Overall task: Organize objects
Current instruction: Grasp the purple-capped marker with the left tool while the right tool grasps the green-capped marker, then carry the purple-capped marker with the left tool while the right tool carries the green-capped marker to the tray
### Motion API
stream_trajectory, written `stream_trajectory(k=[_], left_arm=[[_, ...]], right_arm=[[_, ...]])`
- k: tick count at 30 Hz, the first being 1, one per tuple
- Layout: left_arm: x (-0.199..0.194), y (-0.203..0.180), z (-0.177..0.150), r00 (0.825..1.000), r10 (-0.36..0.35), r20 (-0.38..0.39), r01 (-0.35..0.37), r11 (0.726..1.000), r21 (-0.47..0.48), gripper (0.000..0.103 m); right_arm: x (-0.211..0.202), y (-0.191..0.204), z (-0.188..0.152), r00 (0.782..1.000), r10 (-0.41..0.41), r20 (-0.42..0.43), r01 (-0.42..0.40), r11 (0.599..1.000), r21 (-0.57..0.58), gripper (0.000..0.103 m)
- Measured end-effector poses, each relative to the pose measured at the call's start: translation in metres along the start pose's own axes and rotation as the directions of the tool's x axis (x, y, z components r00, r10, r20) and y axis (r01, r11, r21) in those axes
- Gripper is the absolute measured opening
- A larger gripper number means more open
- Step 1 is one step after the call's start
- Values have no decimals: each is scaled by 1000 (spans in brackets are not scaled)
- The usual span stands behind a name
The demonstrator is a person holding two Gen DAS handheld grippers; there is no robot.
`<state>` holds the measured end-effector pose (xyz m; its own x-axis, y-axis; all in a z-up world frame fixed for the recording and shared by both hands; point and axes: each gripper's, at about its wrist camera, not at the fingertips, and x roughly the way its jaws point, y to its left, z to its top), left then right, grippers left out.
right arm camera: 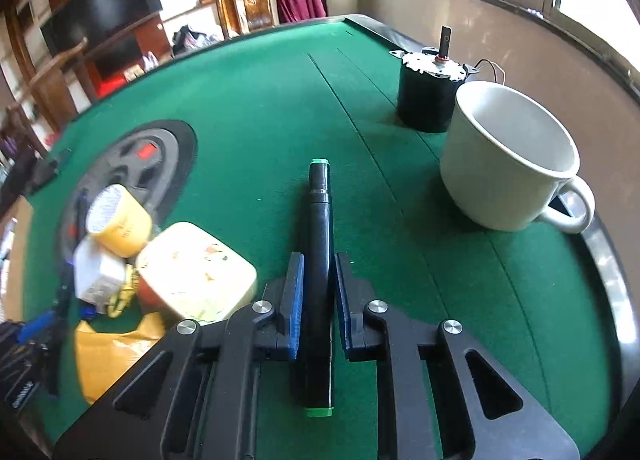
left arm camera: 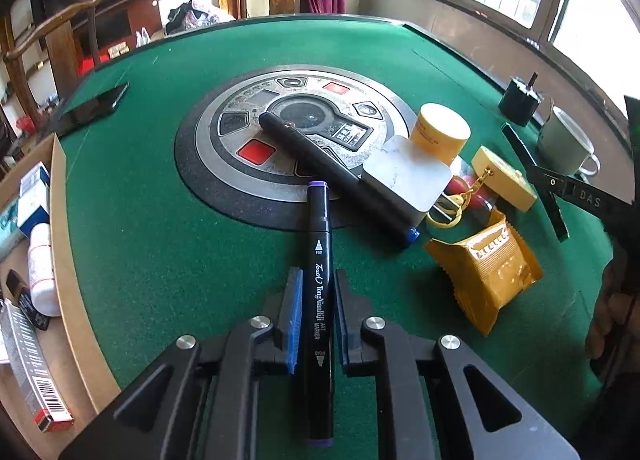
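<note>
Left wrist view shows my left gripper (left arm camera: 316,316) low over the green table (left arm camera: 160,240). A black marker with purple ends (left arm camera: 319,312) lies between its two blue pads (left arm camera: 295,320). The pads sit close on both sides of the marker, but I cannot tell if they press it. The marker points away from me, and its far purple end sits at the rim of the round silver disc (left arm camera: 296,136) in the middle of the table.

Past it, a second black marker with a blue tip (left arm camera: 336,176) lies slanted across the disc. Beside that one are a grey box (left arm camera: 408,176), a yellow jar (left arm camera: 440,130), a gold snack packet (left arm camera: 486,272) and a yellow key ring (left arm camera: 450,212), all bunched together. On the left is a cardboard box (left arm camera: 64,260) with small things inside. A dark phone (left arm camera: 92,108) lies far off on the felt.

Right wrist view shows my right gripper (right arm camera: 318,300) around a black marker with green ends (right arm camera: 319,280). This marker lies flat on the felt between the blue pads (right arm camera: 294,300), with a small gap on each side, so the gripper is a little spread. A white mug (right arm camera: 508,156) stands ahead on the right, and a black motor (right arm camera: 428,96) stands just behind it.
</note>
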<state>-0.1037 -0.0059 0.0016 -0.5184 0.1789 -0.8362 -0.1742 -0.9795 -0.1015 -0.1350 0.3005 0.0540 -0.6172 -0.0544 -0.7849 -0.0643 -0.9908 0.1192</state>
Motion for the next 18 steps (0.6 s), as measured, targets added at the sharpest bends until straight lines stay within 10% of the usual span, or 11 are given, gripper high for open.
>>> stream_trajectory(k=[18], left_arm=[[-53,30,3,987,-91,129,105,989,-102,13]], right_arm=[[-47,45,-11,947,262,189,-257,965,-48,14]])
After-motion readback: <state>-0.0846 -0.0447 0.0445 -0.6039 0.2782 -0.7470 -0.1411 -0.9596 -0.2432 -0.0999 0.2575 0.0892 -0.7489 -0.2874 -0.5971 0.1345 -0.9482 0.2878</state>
